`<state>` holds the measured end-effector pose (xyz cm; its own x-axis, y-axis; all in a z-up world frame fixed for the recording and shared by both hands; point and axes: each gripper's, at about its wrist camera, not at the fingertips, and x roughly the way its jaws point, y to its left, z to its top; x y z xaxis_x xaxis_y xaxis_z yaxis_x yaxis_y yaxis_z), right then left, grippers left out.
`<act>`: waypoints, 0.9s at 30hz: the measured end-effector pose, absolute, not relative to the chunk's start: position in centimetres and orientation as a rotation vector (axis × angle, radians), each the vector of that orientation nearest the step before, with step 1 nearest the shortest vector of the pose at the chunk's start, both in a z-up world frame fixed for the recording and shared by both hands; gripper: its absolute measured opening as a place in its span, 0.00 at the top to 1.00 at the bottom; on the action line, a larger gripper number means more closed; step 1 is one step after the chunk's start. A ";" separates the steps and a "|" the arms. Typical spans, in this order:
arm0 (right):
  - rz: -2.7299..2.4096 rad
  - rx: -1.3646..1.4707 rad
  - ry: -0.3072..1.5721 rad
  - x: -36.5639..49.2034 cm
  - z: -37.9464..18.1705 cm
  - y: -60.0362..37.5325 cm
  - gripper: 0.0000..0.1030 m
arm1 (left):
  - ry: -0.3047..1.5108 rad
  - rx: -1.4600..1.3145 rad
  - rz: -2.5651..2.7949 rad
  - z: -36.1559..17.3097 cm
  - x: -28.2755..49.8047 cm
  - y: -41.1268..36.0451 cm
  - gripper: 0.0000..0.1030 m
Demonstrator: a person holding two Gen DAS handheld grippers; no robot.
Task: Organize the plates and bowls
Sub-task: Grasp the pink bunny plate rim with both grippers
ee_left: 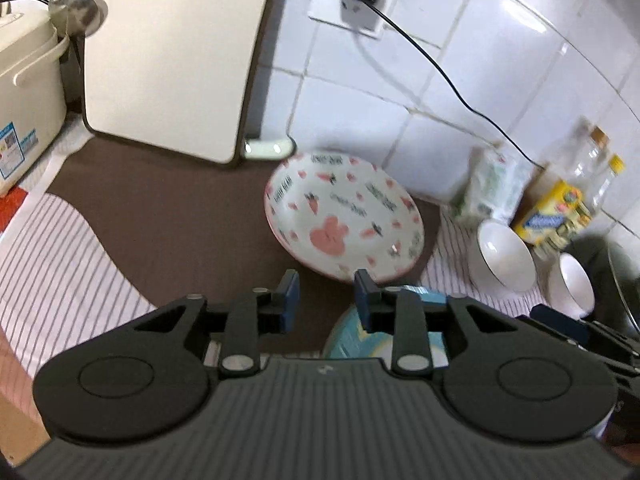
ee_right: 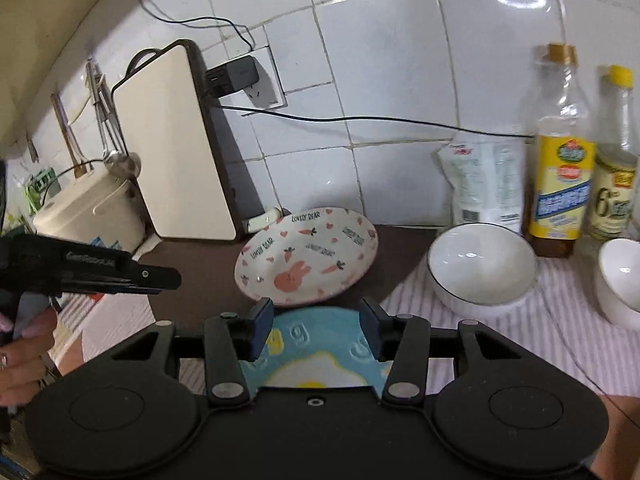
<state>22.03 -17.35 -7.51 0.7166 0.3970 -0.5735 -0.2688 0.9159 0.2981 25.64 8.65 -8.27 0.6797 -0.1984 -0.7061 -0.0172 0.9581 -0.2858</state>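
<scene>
A white plate with pink rabbit and carrot prints (ee_left: 344, 216) (ee_right: 306, 262) lies on the brown mat near the wall. A blue plate with a fried-egg picture (ee_right: 316, 354) (ee_left: 352, 336) lies just in front of it. My left gripper (ee_left: 326, 294) is open and empty, hovering above the near edge of the rabbit plate. My right gripper (ee_right: 316, 322) is open, its jaws above the blue plate. Two white bowls (ee_right: 482, 266) (ee_right: 620, 280) stand on the striped cloth to the right; they also show in the left wrist view (ee_left: 504, 256) (ee_left: 572, 284).
A cream cutting board (ee_right: 176, 148) leans on the tiled wall beside a rice cooker (ee_right: 92, 212). Bottles (ee_right: 560, 152) and a white pouch (ee_right: 486, 184) stand behind the bowls. A black cable (ee_right: 360, 120) runs along the wall. The left gripper's body (ee_right: 92, 268) shows at left.
</scene>
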 end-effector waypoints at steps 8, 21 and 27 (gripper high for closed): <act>0.385 0.291 0.771 29.4 -10.9 -16.0 0.47 | 0.798 -0.255 -0.053 -10.9 30.7 9.4 0.59; 0.285 0.366 0.899 36.3 -15.8 -16.1 0.43 | 0.886 -0.240 0.001 -17.4 38.5 9.8 0.49; 0.302 0.356 0.932 37.9 -17.0 -14.8 0.44 | 0.910 -0.254 -0.003 -18.5 40.3 10.3 0.53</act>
<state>37.88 -14.77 -16.99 0.5624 0.4012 -0.7230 -0.0985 0.9007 0.4232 40.34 10.25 -18.52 0.6162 -0.1098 -0.7799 -0.1043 0.9701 -0.2190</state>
